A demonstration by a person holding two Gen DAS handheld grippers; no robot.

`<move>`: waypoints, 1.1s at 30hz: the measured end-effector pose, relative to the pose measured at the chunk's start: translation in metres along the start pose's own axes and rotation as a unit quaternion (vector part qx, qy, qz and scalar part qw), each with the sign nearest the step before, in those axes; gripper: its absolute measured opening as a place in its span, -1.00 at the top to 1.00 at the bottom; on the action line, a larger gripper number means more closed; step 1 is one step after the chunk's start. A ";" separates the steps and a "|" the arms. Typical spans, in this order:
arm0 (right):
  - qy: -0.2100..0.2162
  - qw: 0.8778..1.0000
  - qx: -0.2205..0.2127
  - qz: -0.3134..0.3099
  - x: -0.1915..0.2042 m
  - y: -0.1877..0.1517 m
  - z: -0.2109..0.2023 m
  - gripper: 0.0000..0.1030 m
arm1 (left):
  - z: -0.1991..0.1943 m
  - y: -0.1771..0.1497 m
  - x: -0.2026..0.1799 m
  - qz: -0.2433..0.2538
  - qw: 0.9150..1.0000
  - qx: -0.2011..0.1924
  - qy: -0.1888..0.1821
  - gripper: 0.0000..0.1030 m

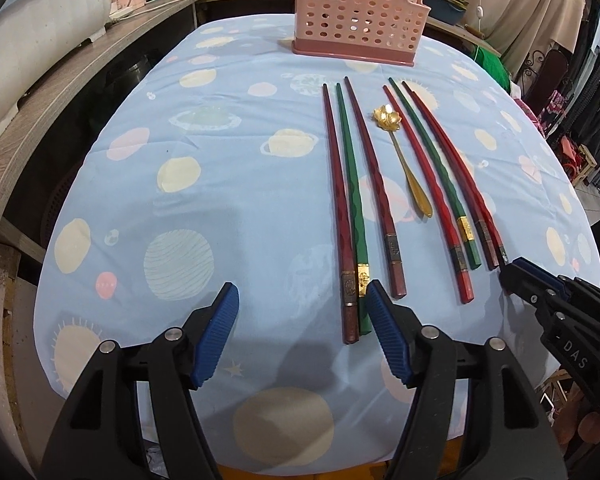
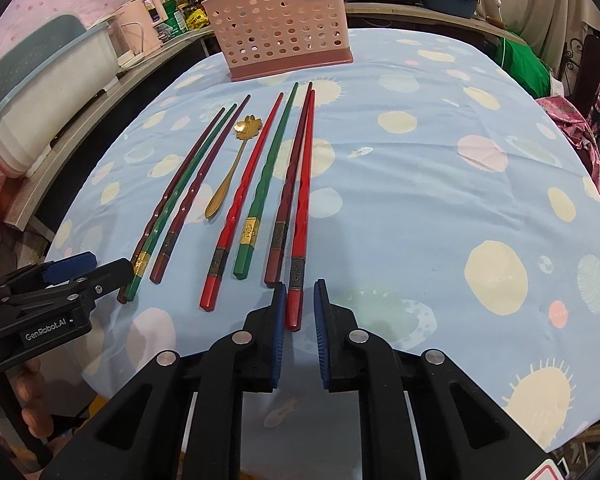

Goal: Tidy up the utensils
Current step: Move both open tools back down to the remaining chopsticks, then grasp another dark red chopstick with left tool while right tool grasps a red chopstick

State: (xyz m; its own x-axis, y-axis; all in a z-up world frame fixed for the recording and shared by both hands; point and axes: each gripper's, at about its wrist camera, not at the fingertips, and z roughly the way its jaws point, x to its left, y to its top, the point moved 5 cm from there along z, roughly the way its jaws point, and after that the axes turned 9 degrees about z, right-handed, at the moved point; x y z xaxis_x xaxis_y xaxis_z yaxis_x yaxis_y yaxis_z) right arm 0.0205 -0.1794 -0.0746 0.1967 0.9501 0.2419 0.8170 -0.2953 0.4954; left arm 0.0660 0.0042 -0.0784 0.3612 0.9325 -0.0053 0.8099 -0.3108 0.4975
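Several chopsticks lie side by side on the blue planet-print cloth (image 1: 220, 140), with a gold flower-bowl spoon (image 1: 404, 160) (image 2: 236, 160) among them. A pink perforated holder (image 1: 356, 12) (image 2: 280, 28) stands at the far edge. My left gripper (image 1: 302, 300) (image 2: 110, 263) is open. The near ends of the leftmost dark red chopstick (image 1: 336, 200) and the green chopstick (image 1: 352, 200) lie between its fingers, close to the right pad. My right gripper (image 2: 300, 292) (image 1: 510, 276) stands narrowly open around the near end of the rightmost red chopstick (image 2: 302, 208), with a small gap on its right side.
A wooden counter (image 1: 60, 92) with a white tub (image 1: 40, 40) runs along the left. Jars, pots and a tomato crowd the back. Green cloth (image 2: 528, 64) and pink fabric hang off the right edge. A person's hand (image 2: 32, 400) holds the left gripper's handle.
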 end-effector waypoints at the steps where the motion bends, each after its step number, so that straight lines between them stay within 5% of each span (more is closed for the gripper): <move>1: 0.000 1.000 0.000 0.000 0.000 0.000 0.000 0.76 | 0.001 0.000 0.000 -0.001 1.000 0.001 0.000 -0.21; 22: -0.002 1.000 0.000 -0.002 0.000 0.001 0.001 0.76 | 0.007 0.000 0.001 0.010 1.000 -0.001 0.025 -0.15; 33: -0.004 1.000 -0.001 -0.004 0.000 0.003 0.002 0.80 | 0.005 0.003 0.004 0.000 1.000 -0.009 0.005 0.83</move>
State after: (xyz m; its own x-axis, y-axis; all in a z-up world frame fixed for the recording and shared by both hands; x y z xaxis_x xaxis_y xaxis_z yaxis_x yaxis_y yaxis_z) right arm 0.0239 -0.1805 -0.0745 0.1951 0.9533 0.2307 0.8174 -0.2881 0.4988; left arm 0.0724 0.0063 -0.0813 0.3573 0.9340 0.0034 0.8013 -0.3085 0.5126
